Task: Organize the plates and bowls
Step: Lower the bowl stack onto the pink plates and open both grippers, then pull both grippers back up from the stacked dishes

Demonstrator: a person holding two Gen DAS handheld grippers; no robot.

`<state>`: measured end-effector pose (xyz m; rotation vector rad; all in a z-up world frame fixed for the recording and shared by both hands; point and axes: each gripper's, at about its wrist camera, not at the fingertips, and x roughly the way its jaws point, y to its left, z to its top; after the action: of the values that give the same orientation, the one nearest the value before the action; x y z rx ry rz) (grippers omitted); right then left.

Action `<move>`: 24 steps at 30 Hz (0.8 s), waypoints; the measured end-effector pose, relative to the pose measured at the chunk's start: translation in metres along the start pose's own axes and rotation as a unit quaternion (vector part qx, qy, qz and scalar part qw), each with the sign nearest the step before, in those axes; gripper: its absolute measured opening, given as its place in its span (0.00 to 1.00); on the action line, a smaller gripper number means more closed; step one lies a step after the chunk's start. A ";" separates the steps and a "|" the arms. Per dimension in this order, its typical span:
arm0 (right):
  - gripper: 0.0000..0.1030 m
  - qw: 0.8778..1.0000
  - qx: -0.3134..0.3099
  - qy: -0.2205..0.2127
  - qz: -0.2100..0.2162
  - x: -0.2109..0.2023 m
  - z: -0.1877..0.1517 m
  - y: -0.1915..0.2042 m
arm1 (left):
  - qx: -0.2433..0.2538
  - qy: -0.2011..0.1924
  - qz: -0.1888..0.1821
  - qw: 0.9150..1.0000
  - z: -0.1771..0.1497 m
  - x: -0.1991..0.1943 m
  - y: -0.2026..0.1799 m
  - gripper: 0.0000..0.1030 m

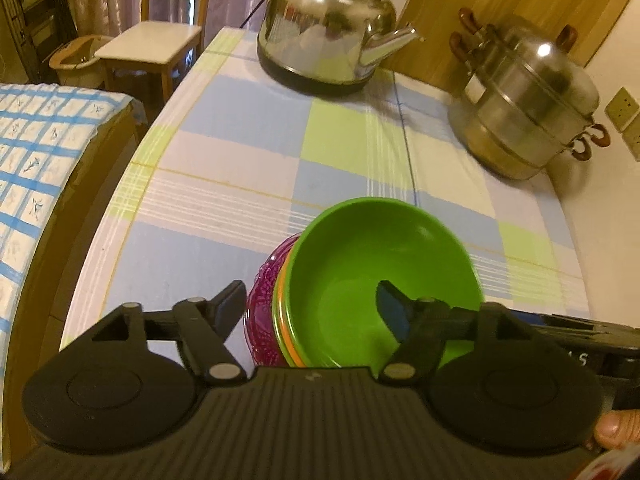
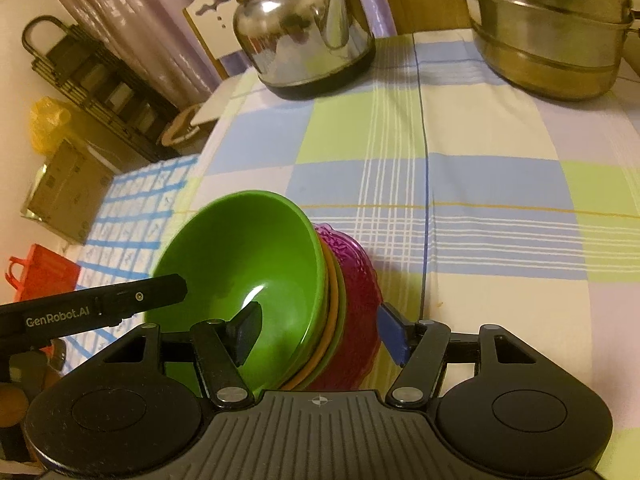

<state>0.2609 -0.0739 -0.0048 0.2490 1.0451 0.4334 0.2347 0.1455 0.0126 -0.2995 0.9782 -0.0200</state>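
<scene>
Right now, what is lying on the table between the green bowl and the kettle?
Nothing: only bare checked cloth lies between the green bowl and the kettle, in both wrist views.

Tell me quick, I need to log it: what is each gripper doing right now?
Left gripper: open, astride the stack's rim, holding nothing.
Right gripper: open, astride the opposite rim, holding nothing.

Nested stack of dishes on the checked tablecloth near the table's front edge: green bowl [image 1: 384, 276] on top, empty, glossy, upright. Under it thin orange plate rim [image 1: 285, 320] and another green rim showing, all sitting in a magenta patterned translucent bowl [image 2: 356, 312] at the bottom. Top bowl sits slightly off-centre in the stack.
</scene>
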 end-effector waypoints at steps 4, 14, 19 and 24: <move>0.63 1.000 0.007 -0.013 0.012 -0.017 -0.004 -0.001 | -0.002 -0.021 -0.002 1.000 -0.006 -0.020 -0.003 0.85; 0.71 0.997 0.038 -0.056 0.028 -0.065 -0.021 -0.015 | -0.009 -0.077 0.009 0.997 -0.031 -0.068 -0.009 0.97; 0.74 0.996 0.045 -0.068 0.027 -0.082 -0.035 -0.023 | -0.002 -0.109 0.021 0.994 -0.047 -0.090 -0.013 0.97; 0.75 0.995 0.042 -0.084 0.022 -0.099 -0.048 -0.029 | 0.006 -0.129 0.031 0.991 -0.064 -0.107 -0.019 0.97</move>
<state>0.1827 -0.1452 0.0377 0.3776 0.8940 0.4025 0.1243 0.1275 0.0710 -0.2533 0.7292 0.0676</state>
